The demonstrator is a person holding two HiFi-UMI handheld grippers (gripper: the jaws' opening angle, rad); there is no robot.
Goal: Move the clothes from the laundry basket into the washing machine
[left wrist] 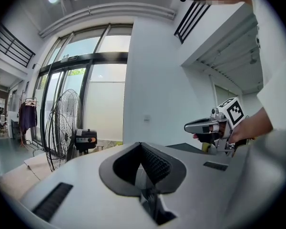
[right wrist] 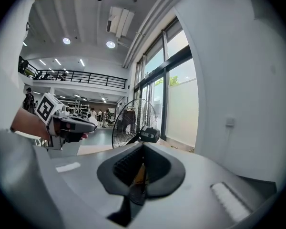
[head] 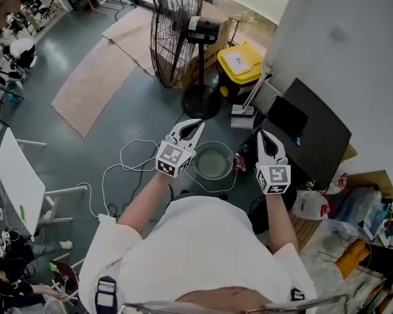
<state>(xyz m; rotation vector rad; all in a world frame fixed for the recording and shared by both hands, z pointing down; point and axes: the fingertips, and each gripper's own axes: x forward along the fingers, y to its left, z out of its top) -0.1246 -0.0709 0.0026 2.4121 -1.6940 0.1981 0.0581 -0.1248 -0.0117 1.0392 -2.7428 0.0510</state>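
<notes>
Grey floor (head: 118,120) filled a tall, glass-fronted hall, and a big standing fan (head: 175,28) rose from it on a round black base. Two brown mats (head: 95,84) lay to the left of the fan, and a bin with a yellow lid (head: 239,64) stood just beside it on the right. Right of the fan and nearer the person, a black panel (head: 314,133) lay tilted by the white wall. White cables (head: 128,165) looped over the floor on the near side of the fan's base.

The round basket (head: 213,160) sat on the floor near the fan's base, on the person's side of it. Its inside showed only a pale greenish bottom. I could not tell which thing was the washing machine.

A person in a white shirt (head: 203,254) held both grippers out, pointing toward the fan, one to each side of the basket and above it. The left gripper (left wrist: 142,146) had its fingers pressed together with nothing between them. The right gripper (right wrist: 143,146) was likewise closed tight and empty. Each gripper showed in the other's view, well apart.
</notes>
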